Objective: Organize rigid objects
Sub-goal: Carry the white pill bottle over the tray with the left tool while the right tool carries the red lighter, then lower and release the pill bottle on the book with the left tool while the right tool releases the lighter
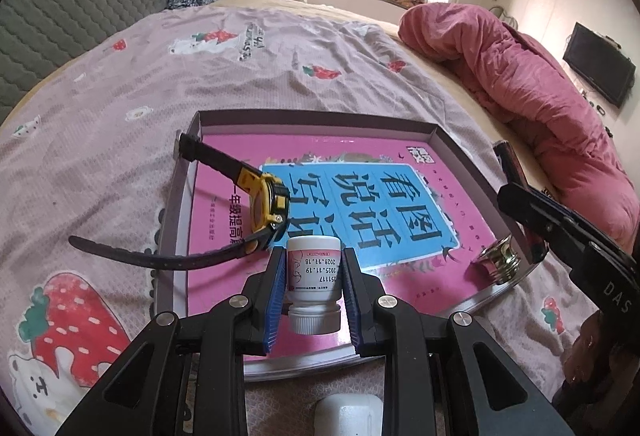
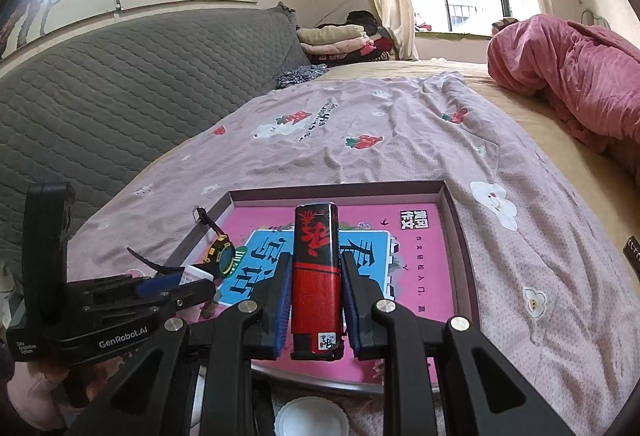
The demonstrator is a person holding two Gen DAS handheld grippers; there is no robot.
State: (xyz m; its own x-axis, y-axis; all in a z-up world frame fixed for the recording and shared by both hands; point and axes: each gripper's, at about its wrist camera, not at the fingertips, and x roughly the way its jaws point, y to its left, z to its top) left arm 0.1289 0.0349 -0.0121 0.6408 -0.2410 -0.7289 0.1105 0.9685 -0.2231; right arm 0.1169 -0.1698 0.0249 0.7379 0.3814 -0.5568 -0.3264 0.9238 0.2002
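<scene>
While the left gripper [image 1: 314,286] is pinched on a small white bottle [image 1: 314,284], cap toward the camera, the bottle is held over the near edge of the shallow box lid [image 1: 320,122] lying on the bed [image 1: 120,96]. In the left wrist view, a pink and blue book cover [image 1: 380,204] is seen lining the lid. A yellow watch [image 1: 270,206] is propped on edge by the lid's left wall, its straps draped over that wall. A small metallic object [image 1: 500,260] rests at the lid's near right corner, just beside the right gripper [image 1: 516,176].

In the right wrist view, a red and black lighter [image 2: 316,276] is clamped upright between the right gripper's [image 2: 316,276] pads, above the lid's [image 2: 452,204] near edge. The left gripper [image 2: 180,280] is seen at the left, closed on the bottle [image 2: 196,273], near the watch [image 2: 224,256].
</scene>
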